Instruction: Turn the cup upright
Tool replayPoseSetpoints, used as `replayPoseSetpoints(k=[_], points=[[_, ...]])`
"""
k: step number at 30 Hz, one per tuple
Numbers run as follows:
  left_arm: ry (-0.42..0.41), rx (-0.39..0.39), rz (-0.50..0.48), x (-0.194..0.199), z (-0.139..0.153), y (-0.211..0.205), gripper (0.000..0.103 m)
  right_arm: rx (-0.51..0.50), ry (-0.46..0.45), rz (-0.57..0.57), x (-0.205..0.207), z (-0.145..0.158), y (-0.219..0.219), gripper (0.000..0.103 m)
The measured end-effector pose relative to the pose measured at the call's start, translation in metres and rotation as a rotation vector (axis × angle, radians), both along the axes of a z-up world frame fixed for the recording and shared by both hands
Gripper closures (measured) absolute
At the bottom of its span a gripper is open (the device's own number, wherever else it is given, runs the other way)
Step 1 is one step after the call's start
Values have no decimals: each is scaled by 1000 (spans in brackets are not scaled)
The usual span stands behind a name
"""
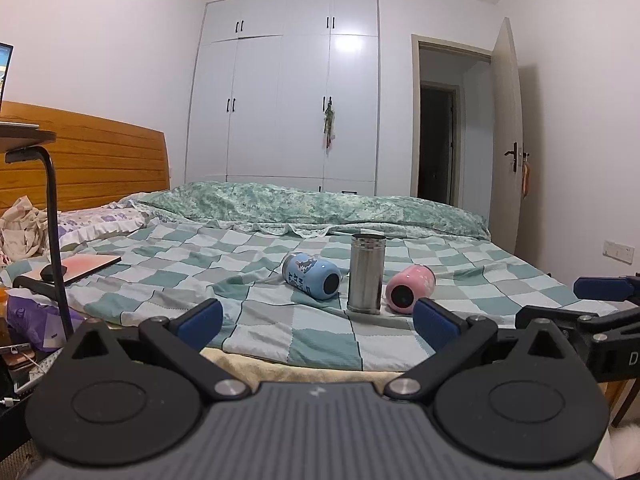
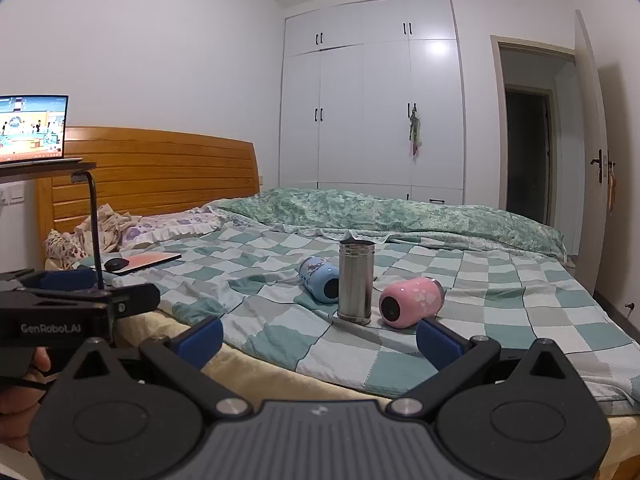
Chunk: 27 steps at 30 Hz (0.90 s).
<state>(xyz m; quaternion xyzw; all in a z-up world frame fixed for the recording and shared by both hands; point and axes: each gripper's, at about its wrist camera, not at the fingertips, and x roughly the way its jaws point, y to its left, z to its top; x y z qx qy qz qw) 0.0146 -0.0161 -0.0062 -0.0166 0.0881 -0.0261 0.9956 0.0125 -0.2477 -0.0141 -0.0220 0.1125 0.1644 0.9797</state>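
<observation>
A steel cup (image 1: 366,273) (image 2: 355,282) stands upright on the checked bedspread (image 1: 256,264). A blue cup (image 1: 311,275) (image 2: 320,279) lies on its side just left of it, its base toward me. A pink cup (image 1: 409,283) (image 2: 410,302) lies on its side just right of it, also base toward me. My left gripper (image 1: 318,322) is open and empty, short of the bed's near edge in front of the cups. My right gripper (image 2: 320,340) is open and empty, also short of the cups. Each gripper shows at the edge of the other's view.
A folded green quilt (image 1: 320,204) lies along the bed's far side. A tablet with a mouse (image 1: 86,266) lies at the left, by a black stand (image 1: 54,220) holding a laptop (image 2: 32,128). Pillows and the wooden headboard (image 1: 100,160) are on the left.
</observation>
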Motion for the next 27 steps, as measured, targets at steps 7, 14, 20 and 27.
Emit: replayPoseSetpoints(k=[7,14,20,27], points=[[-5,2,-3,-1,1,-1,0,1,0,0,0,0,0,0],[0,-8,-1,0,0,0,0,-7,0,1,-2,-1,2,0],[2,-11,2,0,0,-1,0,3,3,-7,-3,-1,3,0],[-5,-12,3,-1,-1,-2,0,-2,3,-4,-3,-1,6,0]])
